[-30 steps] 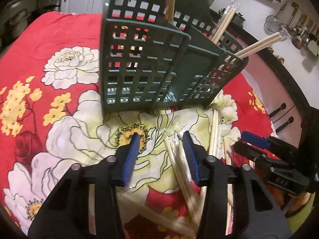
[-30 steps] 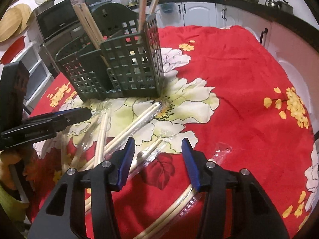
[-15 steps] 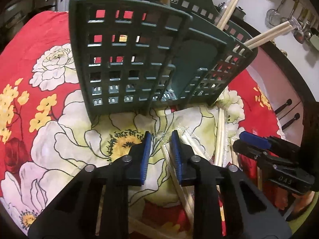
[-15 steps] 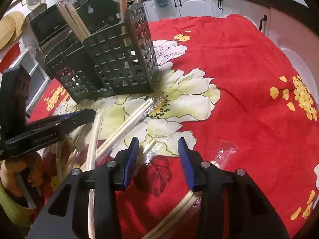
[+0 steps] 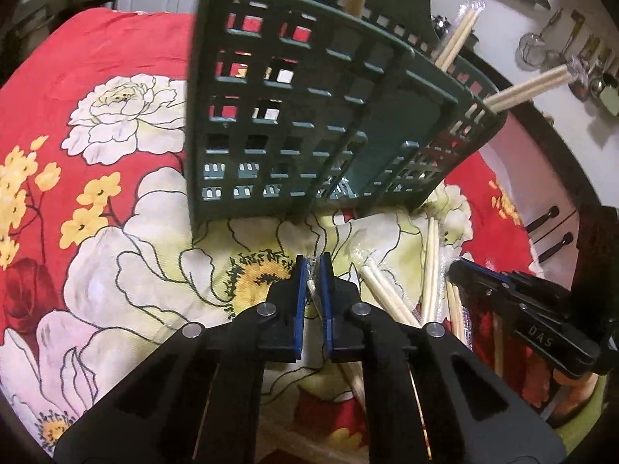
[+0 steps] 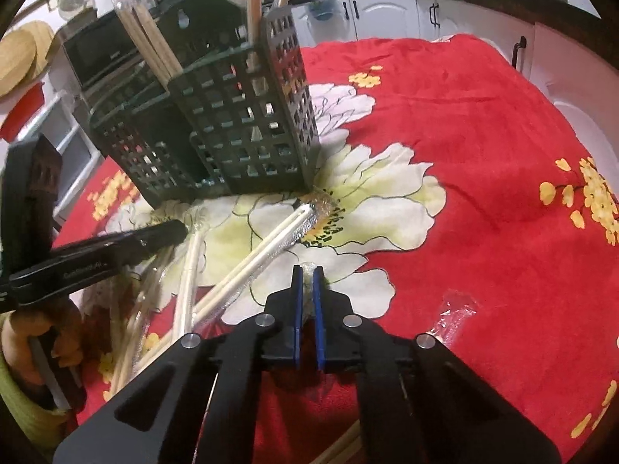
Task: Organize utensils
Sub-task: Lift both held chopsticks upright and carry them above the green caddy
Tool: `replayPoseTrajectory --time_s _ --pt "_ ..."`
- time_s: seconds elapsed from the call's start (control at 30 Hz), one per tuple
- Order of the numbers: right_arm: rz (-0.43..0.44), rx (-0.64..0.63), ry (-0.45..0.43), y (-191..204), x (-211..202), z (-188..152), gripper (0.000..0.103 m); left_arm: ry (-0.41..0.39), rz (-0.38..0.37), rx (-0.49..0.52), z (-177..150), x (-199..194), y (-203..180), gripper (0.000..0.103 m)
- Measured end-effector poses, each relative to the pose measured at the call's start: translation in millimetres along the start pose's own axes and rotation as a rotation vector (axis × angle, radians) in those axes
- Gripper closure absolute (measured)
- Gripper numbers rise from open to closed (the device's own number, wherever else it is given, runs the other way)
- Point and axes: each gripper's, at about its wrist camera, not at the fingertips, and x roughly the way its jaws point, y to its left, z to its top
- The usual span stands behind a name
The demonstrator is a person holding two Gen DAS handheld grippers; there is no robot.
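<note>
Chopstick packs lie loose; one caddy.

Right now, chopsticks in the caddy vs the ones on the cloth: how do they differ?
1. Pose: the caddy chopsticks stand on end, leaning; the cloth chopsticks lie flat.
2. Order: the caddy chopsticks sit grouped in the caddy's compartments; the cloth chopsticks are scattered and crossing.
3. Handling: none in the caddy is gripped; two on the cloth are pinched, by the left gripper and the right gripper.
Shared: pale wood, clear wrappers.
</note>
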Motion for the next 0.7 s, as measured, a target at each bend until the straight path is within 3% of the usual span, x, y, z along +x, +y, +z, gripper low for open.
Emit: replayPoseTrajectory --time_s 0.53,0.7 --pt "-0.091 0.018 -0.214 -20.5 -72.3 28.6 0.101 -0.173 -0.042 -0.009 13.1 -72.2 0.7 0.100" --pt "-0.090 -0.011 -0.295 -15.1 -103.8 33.5 0.101 -0.216 -0.061 0.009 17.5 -84.6 -14.5 0.100"
